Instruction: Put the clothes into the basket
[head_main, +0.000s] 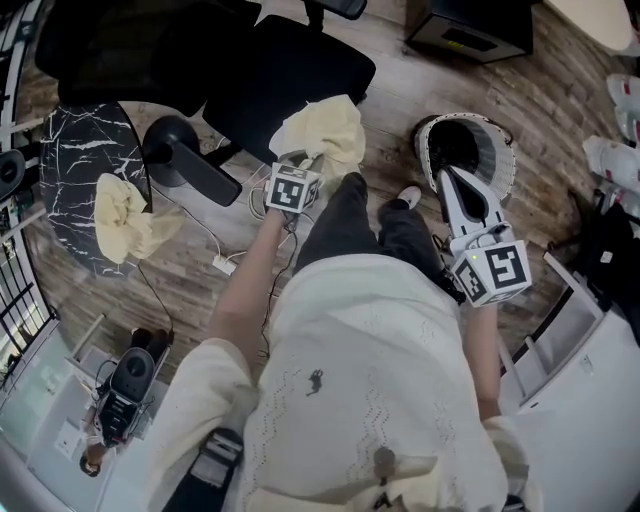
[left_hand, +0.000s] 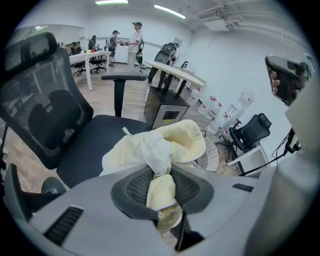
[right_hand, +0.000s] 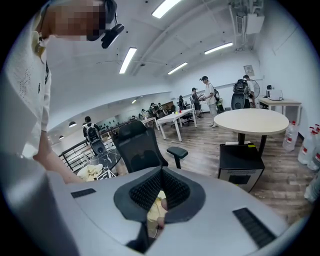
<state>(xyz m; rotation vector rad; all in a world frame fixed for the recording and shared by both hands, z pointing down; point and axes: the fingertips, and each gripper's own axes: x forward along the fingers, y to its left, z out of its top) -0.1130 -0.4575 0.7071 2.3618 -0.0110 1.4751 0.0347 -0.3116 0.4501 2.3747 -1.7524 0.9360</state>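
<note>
The left tool (left_hand: 161, 176) clamps a cream garment (left_hand: 172, 142) by the chair seat (left_hand: 95, 145) edge. The right tool (right_hand: 159, 192), jaws together, hangs over the open basket (head_main: 482, 122).

An open-plan office — mesh swivel chair (left_hand: 55, 115), long white desks (right_hand: 173, 117), round meeting table (right_hand: 251, 121), ceiling strip lights (right_hand: 128, 59).

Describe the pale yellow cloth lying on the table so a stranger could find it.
Find the black, white-veined marble table at the head view's left. The crumpled pale yellow cloth lies at its edge. Unlike the similar pale yellow cloth pinched in the left tool, nothing holds it.
</note>
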